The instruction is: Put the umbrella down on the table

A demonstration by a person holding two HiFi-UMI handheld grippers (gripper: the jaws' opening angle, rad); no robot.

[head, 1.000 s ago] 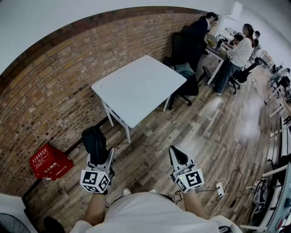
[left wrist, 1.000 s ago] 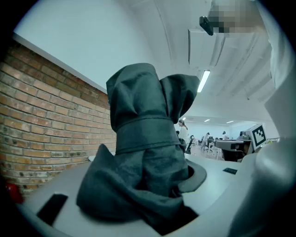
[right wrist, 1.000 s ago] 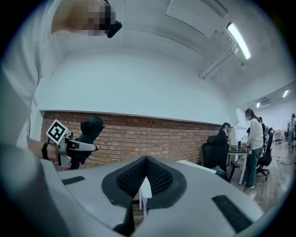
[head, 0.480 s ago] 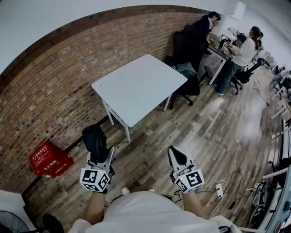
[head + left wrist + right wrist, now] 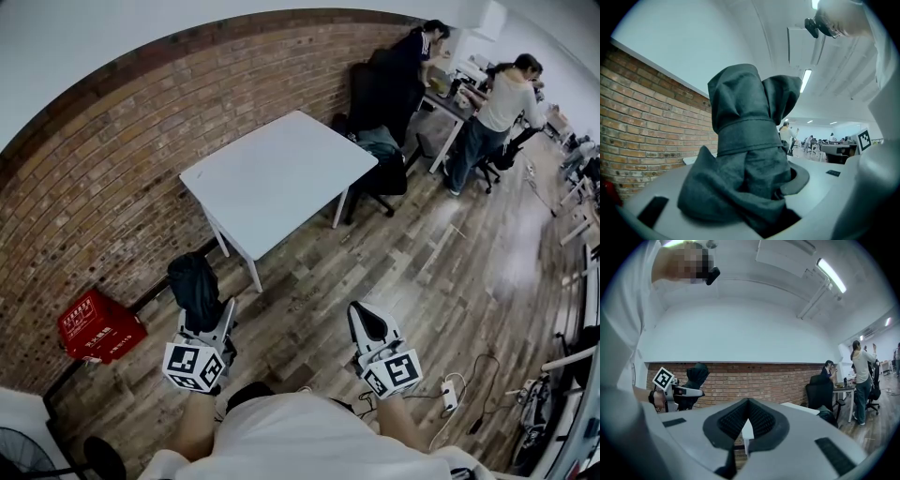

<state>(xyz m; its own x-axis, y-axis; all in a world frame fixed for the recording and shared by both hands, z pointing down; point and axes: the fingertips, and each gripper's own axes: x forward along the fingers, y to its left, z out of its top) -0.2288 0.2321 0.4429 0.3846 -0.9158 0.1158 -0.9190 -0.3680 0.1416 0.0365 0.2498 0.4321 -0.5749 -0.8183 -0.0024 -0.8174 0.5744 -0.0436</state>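
White table [image 5: 281, 173] on wood-plank floor [image 5: 422, 281], red crate [image 5: 98, 326] near the brick wall [image 5: 112, 178]

White, seemingly short-sleeved top [image 5: 309, 436]; pale grey left gripper [image 5: 208, 323] and right gripper [image 5: 367, 319], black-and-white marker cubes [image 5: 195, 366], ribbed black pads [image 5: 731, 420].

Matt, creased dark cloth umbrella [image 5: 194, 289] at lower left; smooth white table [image 5: 281, 178] mid-frame; rough brick wall [image 5: 112, 159]; sheeny wood-plank floor [image 5: 441, 272]; red plastic crate [image 5: 98, 326].
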